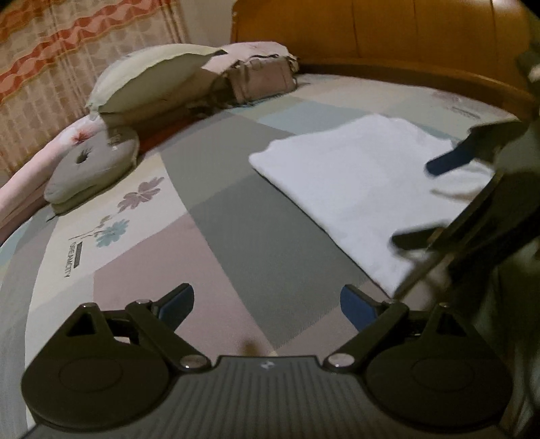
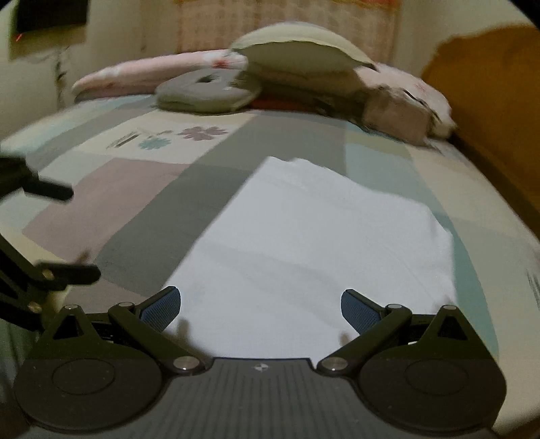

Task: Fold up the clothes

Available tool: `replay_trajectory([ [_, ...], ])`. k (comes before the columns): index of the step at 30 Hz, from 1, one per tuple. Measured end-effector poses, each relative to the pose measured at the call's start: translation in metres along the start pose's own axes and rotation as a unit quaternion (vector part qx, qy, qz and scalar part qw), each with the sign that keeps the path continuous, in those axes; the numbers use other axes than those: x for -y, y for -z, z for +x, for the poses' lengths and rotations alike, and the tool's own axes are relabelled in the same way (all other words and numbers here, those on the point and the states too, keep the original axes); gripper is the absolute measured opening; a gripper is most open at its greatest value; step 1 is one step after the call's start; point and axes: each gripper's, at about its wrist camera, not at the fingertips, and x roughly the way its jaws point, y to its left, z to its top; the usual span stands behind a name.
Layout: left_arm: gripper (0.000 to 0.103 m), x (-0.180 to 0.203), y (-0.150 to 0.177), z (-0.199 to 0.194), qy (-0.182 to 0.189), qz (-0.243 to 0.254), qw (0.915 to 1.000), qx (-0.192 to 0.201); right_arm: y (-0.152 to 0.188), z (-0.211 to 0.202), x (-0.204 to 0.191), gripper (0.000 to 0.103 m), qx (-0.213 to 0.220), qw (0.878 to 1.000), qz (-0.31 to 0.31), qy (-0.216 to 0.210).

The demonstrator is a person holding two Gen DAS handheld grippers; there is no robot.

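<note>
A white garment [image 1: 364, 182] lies folded flat into a rectangle on the patchwork bedspread [image 1: 236, 236]. My left gripper [image 1: 266, 307] is open above bare bedspread, to the left of the garment's near corner, with nothing between its fingers. In the left wrist view my right gripper [image 1: 418, 202] reaches in from the right over the garment, open. In the right wrist view the same white garment [image 2: 320, 243] fills the middle, and my right gripper [image 2: 261, 309] hovers open over its near edge. My left gripper [image 2: 79, 233] shows at the left edge there, blurred.
Pillows and a folded quilt [image 1: 189, 81] are piled at the far side of the bed, with a round grey cushion [image 1: 94, 165] beside them. A wooden headboard [image 1: 388, 30] runs along the right. A patterned curtain [image 1: 67, 50] hangs behind.
</note>
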Motion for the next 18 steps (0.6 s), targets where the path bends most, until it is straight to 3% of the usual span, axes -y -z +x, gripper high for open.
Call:
replay_trajectory([
  [3,0.094,0.0,0.001,0.0,-0.001,-0.003,1.0,-0.003,0.006,0.015,-0.016,0.103,-0.028,0.999,-0.038,0.007],
  [6,0.094,-0.002,0.003,0.001,0.007,-0.006,0.9999,-0.007,0.011,0.0,-0.016,0.103,-0.03,0.999,-0.043,-0.002],
  [9,0.094,-0.005,-0.001,0.008,0.026,-0.032,0.9991,-0.01,0.006,-0.016,-0.002,0.103,-0.002,1.0,-0.027,0.009],
  [12,0.094,-0.009,-0.008,0.013,0.065,-0.077,0.9948,-0.008,0.006,-0.01,0.018,0.103,-0.018,0.999,0.006,0.028],
  [15,0.095,-0.012,-0.015,0.018,0.111,-0.125,0.9858,-0.004,0.02,-0.001,0.037,0.103,-0.067,0.997,0.046,-0.015],
  [18,0.095,-0.018,-0.021,0.03,0.147,-0.163,0.9754,-0.016,0.031,-0.014,0.061,0.103,-0.058,0.992,0.093,-0.055],
])
